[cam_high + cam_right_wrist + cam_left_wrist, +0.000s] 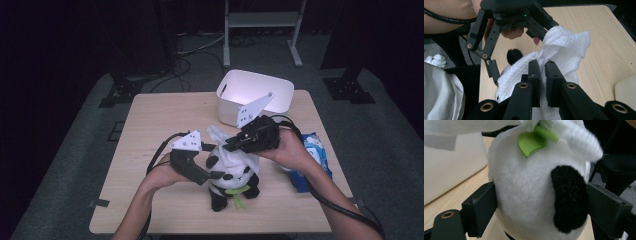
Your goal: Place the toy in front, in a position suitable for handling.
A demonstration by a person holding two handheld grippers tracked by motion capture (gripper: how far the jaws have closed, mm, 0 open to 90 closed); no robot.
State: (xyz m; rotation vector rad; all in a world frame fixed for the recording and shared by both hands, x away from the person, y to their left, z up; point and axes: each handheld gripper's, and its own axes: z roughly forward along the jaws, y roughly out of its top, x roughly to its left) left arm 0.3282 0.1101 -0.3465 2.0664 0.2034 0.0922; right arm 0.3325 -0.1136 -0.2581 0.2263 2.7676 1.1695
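A black-and-white panda plush (235,180) sits upright near the front middle of the wooden table (160,115). It has a green leaf (530,142) at its neck. My left gripper (215,161) comes in from the left, and its jaws clasp the plush's white head (529,195): one pad lies against the white fur, the other against a black patch. A white waffle cloth (225,142) is draped over the top of the head. My right gripper (231,146) reaches in from the right, its jaws shut together on a fold of that cloth (566,47).
A white plastic bin (255,97) stands at the back of the table, just behind the right hand. A blue-and-white packet (312,155) lies by the right edge. A crumpled tissue (434,60) lies on the floor.
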